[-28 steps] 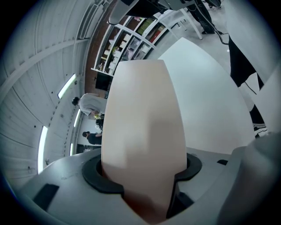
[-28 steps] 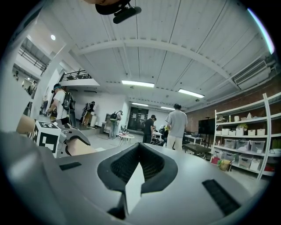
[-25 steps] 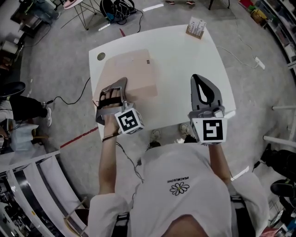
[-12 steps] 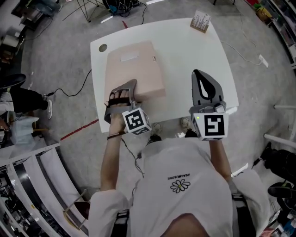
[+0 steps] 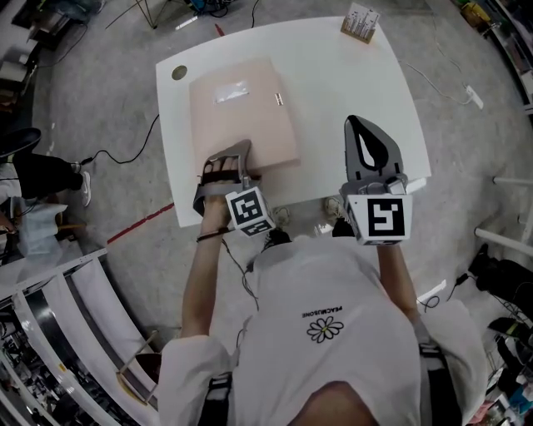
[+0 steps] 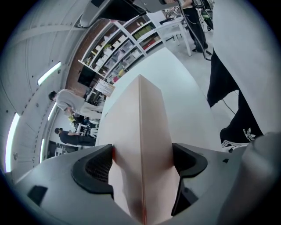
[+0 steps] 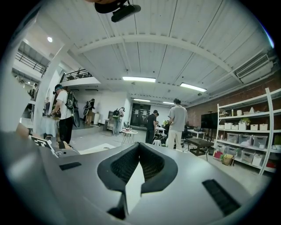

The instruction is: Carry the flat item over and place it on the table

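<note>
The flat item (image 5: 241, 108), a pale pink rectangle, lies flat on the left half of the white tabletop (image 5: 350, 83), just beside a small round disc (image 5: 179, 73) at the far left corner. The left hand-held gripper (image 5: 229, 154) sits at the item's near edge. Its jaws are opening and stand wide, with that edge between them, and the pads are close on either side without squeezing. To the right, well apart, the right hand-held gripper (image 5: 354, 123) hangs over the near right part of the tabletop, its jaws together and empty. A small box (image 5: 360, 22) stands at the far right corner.
</note>
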`<state>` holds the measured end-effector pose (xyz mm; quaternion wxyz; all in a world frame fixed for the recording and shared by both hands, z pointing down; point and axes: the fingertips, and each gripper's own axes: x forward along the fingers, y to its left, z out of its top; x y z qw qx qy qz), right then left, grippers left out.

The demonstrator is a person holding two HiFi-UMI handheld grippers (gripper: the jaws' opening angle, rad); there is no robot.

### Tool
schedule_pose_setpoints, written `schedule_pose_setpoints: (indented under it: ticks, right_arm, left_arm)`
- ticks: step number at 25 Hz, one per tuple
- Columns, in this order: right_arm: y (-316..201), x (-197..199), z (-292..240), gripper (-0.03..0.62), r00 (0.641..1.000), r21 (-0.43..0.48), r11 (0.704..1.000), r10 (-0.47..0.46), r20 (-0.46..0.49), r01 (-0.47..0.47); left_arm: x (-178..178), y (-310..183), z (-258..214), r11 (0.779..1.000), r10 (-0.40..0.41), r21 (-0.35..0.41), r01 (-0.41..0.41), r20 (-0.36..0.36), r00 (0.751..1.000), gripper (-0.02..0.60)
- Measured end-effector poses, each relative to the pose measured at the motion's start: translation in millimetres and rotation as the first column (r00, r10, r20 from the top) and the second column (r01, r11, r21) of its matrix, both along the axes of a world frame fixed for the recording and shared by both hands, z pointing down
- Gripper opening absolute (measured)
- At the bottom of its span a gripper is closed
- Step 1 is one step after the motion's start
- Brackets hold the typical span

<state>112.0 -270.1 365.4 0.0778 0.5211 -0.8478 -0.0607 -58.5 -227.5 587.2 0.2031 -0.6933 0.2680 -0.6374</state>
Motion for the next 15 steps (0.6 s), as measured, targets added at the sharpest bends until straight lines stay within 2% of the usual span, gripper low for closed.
schedule_pose_setpoints:
  ticks: [5,15]
  right_arm:
    - [3.5,-2.0,4.3,0.012,1.000,-0.005,1.000,0.008,-0.011,-0.008]
    - [3.9,4.3,6.6,0.012,1.000,-0.001,1.000,0.009,-0.014,-0.009]
  left_arm:
    - [2.7,4.0,12.3,0.998,0.006,-0.056,-0.006,-0.011,1.000,0.417]
    - [10.1,1.0,16.2,0.998,0.010,-0.068,-0.012,-0.024,1.000,0.416]
